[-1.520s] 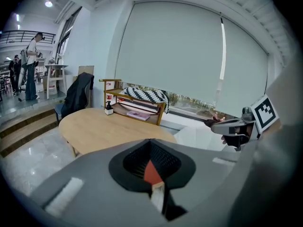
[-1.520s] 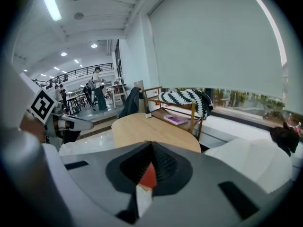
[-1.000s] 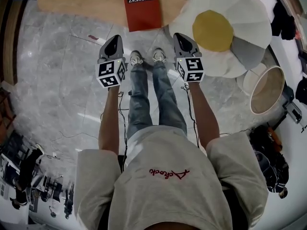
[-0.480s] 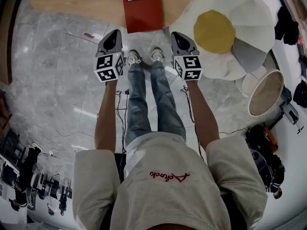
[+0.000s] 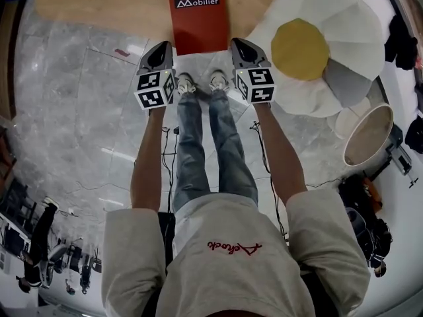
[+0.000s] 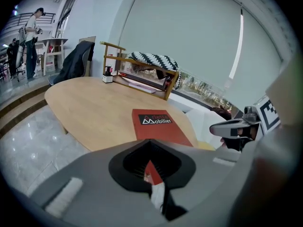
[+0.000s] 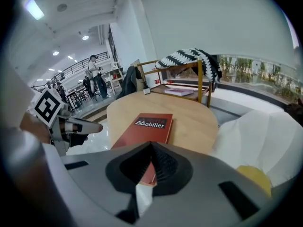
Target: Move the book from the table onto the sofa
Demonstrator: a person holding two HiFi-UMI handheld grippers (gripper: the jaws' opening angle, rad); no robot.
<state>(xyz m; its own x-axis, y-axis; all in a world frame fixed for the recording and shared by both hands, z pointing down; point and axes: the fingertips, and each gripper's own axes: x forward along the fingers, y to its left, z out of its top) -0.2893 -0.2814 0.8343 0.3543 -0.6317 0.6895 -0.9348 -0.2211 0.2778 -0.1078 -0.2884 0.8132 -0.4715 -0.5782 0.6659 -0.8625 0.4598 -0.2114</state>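
A red book (image 5: 198, 15) with a black-and-white title strip lies flat at the near edge of the oval wooden table (image 5: 99, 8). To its right sits the white egg-shaped sofa (image 5: 330, 18) with a yellow centre. My left gripper (image 5: 160, 50) hovers just left of the book's near corner, jaws shut and empty. My right gripper (image 5: 239, 45) hovers just right of the other near corner, also shut and empty. In the left gripper view the book (image 6: 158, 126) lies ahead past the shut jaws. The right gripper view shows the book (image 7: 149, 126) and the sofa (image 7: 260, 131).
At the table's far side stands a wooden rack (image 6: 142, 70) draped with a striped cloth. A chair with a dark jacket (image 6: 75, 63) is behind the table. A round wood-rimmed tub (image 5: 367, 134) stands on the floor right of the sofa. Cables trail on the marble floor.
Both grippers have moved forward and down, from over the floor to either side of the book's near edge. Their jaws stayed shut.
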